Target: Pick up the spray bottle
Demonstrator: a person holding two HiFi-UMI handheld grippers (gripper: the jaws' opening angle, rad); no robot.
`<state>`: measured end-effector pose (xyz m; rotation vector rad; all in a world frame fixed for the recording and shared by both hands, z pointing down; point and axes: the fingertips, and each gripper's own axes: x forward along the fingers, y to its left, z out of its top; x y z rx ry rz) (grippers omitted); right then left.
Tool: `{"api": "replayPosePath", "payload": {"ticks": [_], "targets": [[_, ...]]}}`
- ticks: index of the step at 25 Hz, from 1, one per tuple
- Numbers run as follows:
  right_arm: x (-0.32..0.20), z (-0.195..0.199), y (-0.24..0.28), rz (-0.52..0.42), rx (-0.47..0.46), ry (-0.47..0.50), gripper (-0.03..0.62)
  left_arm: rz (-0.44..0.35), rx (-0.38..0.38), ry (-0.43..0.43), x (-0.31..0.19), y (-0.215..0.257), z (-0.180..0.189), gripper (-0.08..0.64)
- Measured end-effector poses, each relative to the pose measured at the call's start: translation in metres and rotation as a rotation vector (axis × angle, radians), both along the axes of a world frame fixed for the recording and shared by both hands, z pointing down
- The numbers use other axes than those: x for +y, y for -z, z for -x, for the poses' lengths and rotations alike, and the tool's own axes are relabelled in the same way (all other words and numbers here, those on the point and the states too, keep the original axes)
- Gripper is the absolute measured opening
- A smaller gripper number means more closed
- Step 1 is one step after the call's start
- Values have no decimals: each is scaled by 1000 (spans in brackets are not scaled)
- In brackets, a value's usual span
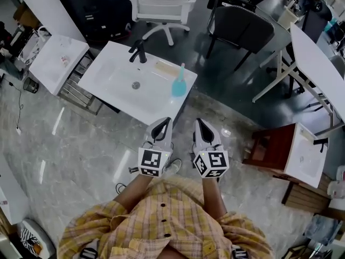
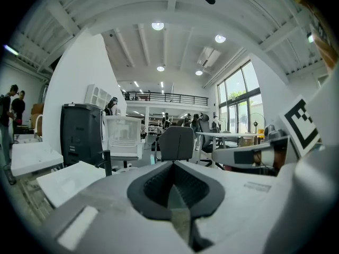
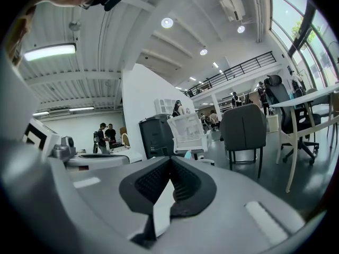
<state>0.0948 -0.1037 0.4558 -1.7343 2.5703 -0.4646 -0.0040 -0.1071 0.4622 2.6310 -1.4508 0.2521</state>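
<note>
A light blue spray bottle (image 1: 179, 82) stands upright on the right rim of a white sink basin (image 1: 116, 77), in front of me. In the left gripper view only the top of the spray bottle (image 2: 152, 159) shows, small, past the jaw tips. The right gripper view shows the spray bottle (image 3: 188, 154) just above the jaws. My left gripper (image 1: 165, 123) and right gripper (image 1: 199, 124) hang side by side short of the basin's near edge, pointing at it. Both have their jaws together with nothing between them, as the left gripper (image 2: 172, 163) and right gripper (image 3: 170, 160) show close up.
A black faucet (image 1: 139, 52) stands at the basin's far edge. Another white basin (image 1: 56, 61) is to the left, and a third on a wooden cabinet (image 1: 302, 152) to the right. Behind are a white chair (image 1: 161, 4), a dark chair (image 1: 242, 26) and a white table (image 1: 318, 63).
</note>
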Motion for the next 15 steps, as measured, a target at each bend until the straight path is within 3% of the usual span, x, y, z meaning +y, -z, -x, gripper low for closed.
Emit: {"api": "replayPosePath", "payload": {"ticks": [15], "targets": [[-39,-6,-15,47,0,-2,1,68,5,23,-54,-18,-7,-12]]}}
